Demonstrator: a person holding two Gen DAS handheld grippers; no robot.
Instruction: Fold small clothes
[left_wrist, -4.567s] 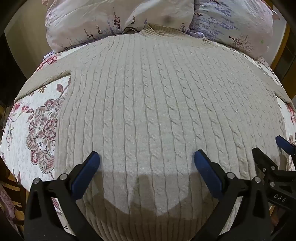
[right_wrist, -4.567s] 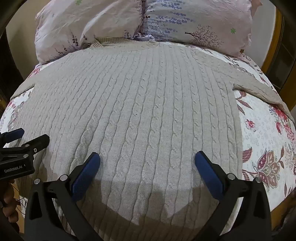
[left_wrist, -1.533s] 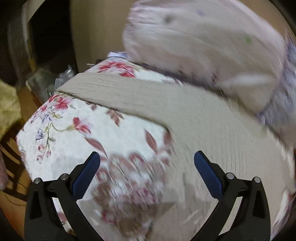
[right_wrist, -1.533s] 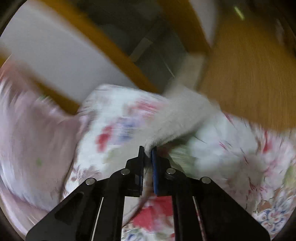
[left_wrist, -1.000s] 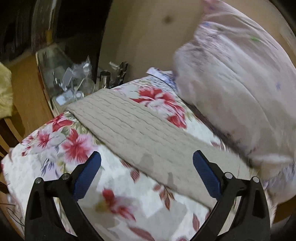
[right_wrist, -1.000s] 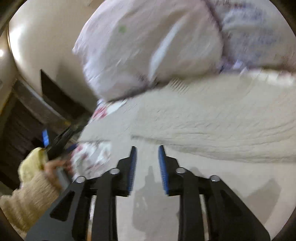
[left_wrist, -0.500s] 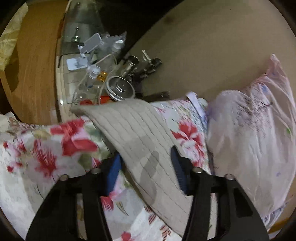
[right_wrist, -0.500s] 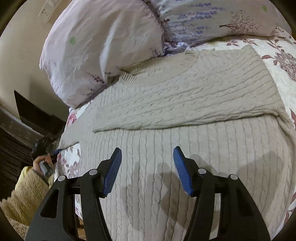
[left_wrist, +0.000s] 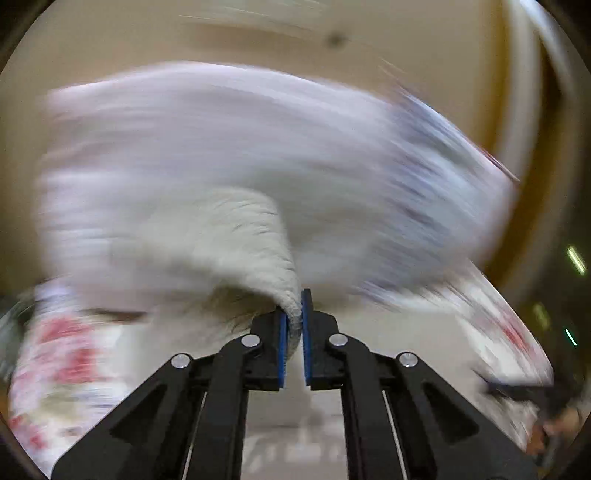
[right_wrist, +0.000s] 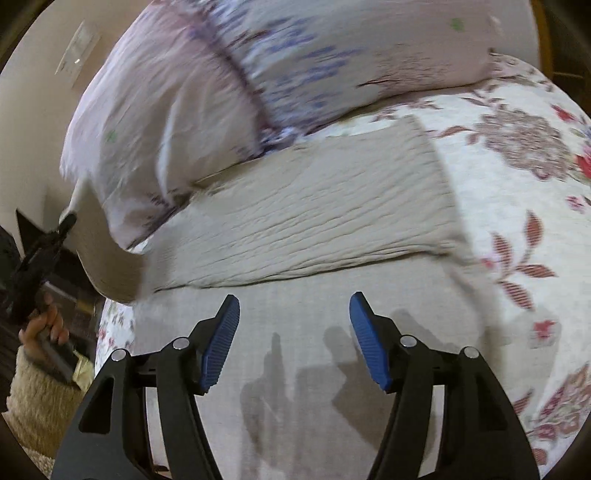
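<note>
Left claw (left_wrist: 292, 325), blue pads pressed together on the cuff end of the beige knit sweater's sleeve (left_wrist: 236, 240), which arches up and away from the pads; the surroundings are motion-blurred. Right claw (right_wrist: 294, 339), pads spread wide, empty, above the sweater (right_wrist: 314, 221), which lies flat on the floral bedspread (right_wrist: 517, 177) with one sleeve folded across the chest. Two pillows (right_wrist: 258, 74) rest at the head of the bed, touching the sweater's collar edge. At far left of the right wrist view, the person's left hand (right_wrist: 44, 325) grips its tool.
</note>
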